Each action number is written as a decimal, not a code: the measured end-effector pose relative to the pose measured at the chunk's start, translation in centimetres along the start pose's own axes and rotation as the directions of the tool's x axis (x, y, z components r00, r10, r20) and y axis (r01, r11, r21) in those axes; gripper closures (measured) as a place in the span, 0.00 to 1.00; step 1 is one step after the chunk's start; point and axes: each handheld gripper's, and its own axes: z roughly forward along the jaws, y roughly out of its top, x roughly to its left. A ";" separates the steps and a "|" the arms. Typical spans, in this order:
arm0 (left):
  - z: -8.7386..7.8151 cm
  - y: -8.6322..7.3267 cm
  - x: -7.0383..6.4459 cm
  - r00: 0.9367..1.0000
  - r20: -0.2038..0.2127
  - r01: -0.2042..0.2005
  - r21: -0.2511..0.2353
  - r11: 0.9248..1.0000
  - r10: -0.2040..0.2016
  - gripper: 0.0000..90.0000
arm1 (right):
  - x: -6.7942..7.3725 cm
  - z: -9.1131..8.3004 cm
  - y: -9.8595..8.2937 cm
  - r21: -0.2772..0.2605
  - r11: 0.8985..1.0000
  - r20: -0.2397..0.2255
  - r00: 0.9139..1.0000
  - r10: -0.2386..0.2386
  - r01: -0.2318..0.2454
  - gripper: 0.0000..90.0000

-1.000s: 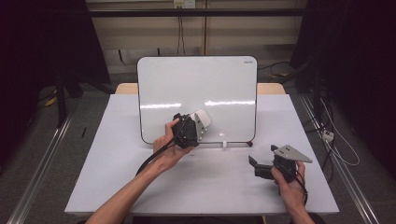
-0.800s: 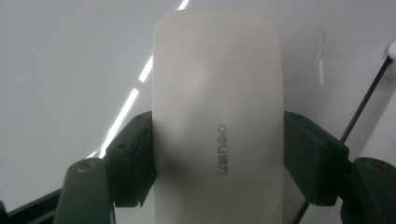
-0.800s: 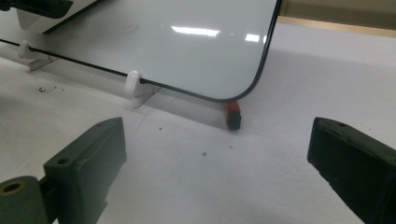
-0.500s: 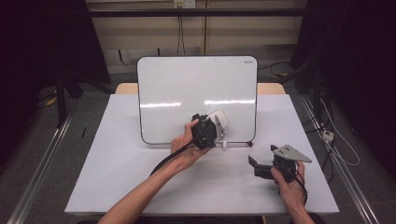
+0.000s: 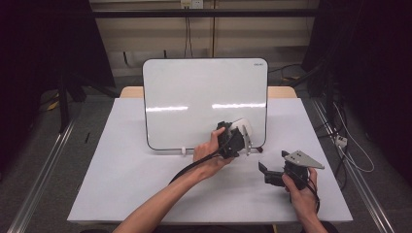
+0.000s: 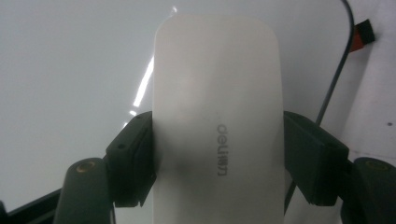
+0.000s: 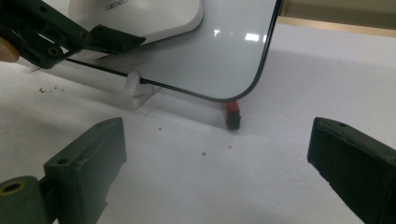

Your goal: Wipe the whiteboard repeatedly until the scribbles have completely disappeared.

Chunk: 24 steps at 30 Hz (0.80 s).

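Note:
A white whiteboard (image 5: 194, 97) stands upright on the table, and its surface looks blank. My left gripper (image 5: 238, 136) is shut on a white eraser (image 5: 241, 127) and holds it against the board's lower right area. In the left gripper view, the eraser (image 6: 217, 116) carries a grey logo and sits clamped between both fingers (image 6: 133, 154). My right gripper (image 5: 266, 173) rests low over the table to the right of the board, open and holding nothing. From the right gripper view, the board's lower corner (image 7: 224, 60) and the eraser (image 7: 149, 14) lie ahead.
The white table (image 5: 121, 184) has bare room at the front left. A white clip foot (image 7: 137, 88) and a small red piece (image 7: 232, 113) sit at the board's bottom edge. Dark floor and cables surround the table.
My left gripper has slid the eraser rightward across the lower part of the board, toward its right corner. The right gripper has stayed in place.

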 end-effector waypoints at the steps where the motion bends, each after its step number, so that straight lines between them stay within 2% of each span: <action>1: 0.0 0.0 -0.1 1.000 0.007 -0.008 -0.003 1.000 0.008 0.34 | 0.0 0.0 0.0 -0.001 1.000 -0.001 1.000 -0.001 0.001 0.05; 3: 0.0 -0.1 -0.2 1.000 0.004 -0.018 -0.007 1.000 0.018 0.34 | 0.0 -0.1 0.0 -0.002 1.000 -0.002 1.000 -0.001 0.001 0.05; 5: -0.1 -0.4 -0.1 0.999 0.019 -0.028 -0.015 1.000 0.028 0.34 | -0.1 -0.1 0.0 -0.003 1.000 -0.002 1.000 0.001 -0.001 0.05; 10: -0.8 -1.8 -0.1 0.998 0.031 -0.046 0.004 0.999 0.046 0.35 | -0.1 -0.2 -0.1 -0.004 1.000 0.000 1.000 0.004 -0.004 0.05; 17: -1.8 -4.1 1.3 1.000 0.021 0.004 0.030 1.000 -0.004 0.35 | 0.0 -0.1 0.0 -0.003 1.000 0.000 1.000 0.001 -0.001 0.05; 24: -2.9 -6.3 3.6 0.997 -0.008 0.080 0.055 0.995 -0.080 0.35 | 0.0 -0.1 0.0 -0.002 1.000 0.003 1.000 0.002 -0.002 0.05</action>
